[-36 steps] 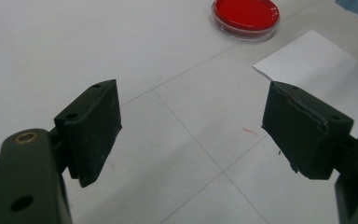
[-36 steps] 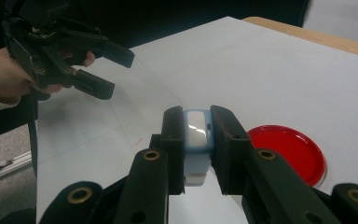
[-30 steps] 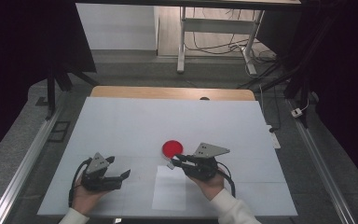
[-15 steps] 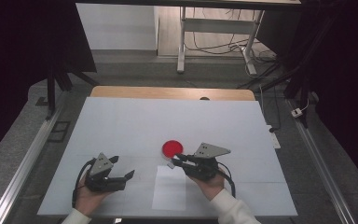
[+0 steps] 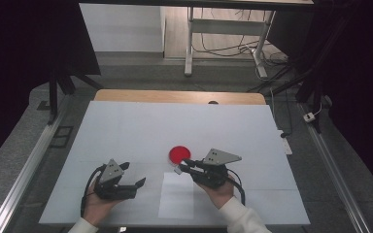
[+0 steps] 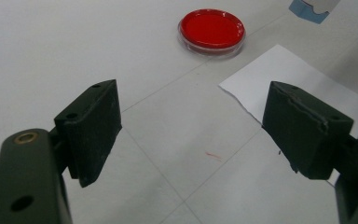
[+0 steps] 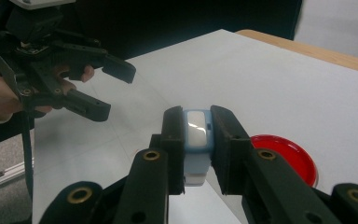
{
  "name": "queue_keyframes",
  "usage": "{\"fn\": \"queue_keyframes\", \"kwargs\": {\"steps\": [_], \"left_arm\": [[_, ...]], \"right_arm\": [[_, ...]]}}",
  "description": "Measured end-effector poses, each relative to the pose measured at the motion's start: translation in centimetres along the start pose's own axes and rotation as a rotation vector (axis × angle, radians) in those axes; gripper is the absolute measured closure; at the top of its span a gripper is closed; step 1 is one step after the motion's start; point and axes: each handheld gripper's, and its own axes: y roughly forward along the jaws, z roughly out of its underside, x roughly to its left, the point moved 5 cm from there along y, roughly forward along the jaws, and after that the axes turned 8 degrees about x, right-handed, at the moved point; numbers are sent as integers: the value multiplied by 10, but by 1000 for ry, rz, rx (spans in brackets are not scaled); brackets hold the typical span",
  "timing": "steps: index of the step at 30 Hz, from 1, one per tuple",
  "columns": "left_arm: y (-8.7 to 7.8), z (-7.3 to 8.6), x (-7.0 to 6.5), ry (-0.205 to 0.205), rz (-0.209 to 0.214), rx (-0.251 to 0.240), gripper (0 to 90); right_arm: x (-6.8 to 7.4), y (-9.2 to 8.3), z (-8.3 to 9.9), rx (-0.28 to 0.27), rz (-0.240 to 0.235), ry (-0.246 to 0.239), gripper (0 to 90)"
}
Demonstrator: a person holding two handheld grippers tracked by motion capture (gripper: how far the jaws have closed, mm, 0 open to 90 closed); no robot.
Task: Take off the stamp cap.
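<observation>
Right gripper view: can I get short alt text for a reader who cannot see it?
The right gripper clamps a small light-blue and white object between its black jaws above a white table. A red dish lies just behind, and the open left gripper is at upper left.

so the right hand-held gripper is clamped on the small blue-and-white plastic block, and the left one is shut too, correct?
Not quite. The left hand-held gripper is open, jaws wide apart with nothing between them, as the left gripper view shows. The right hand-held gripper is indeed clamped on the small blue-and-white plastic block.
</observation>
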Motion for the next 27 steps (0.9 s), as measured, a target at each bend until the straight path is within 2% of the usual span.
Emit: {"fn": "queue_keyframes", "kwargs": {"steps": [19, 27], "left_arm": [[11, -14, -15, 32, 21, -6, 192], [20, -26, -25, 55, 35, -14, 192]], "right_arm": [[0, 0, -1, -5, -1, 11, 754], [2, 1, -2, -16, 4, 14, 754]]}}
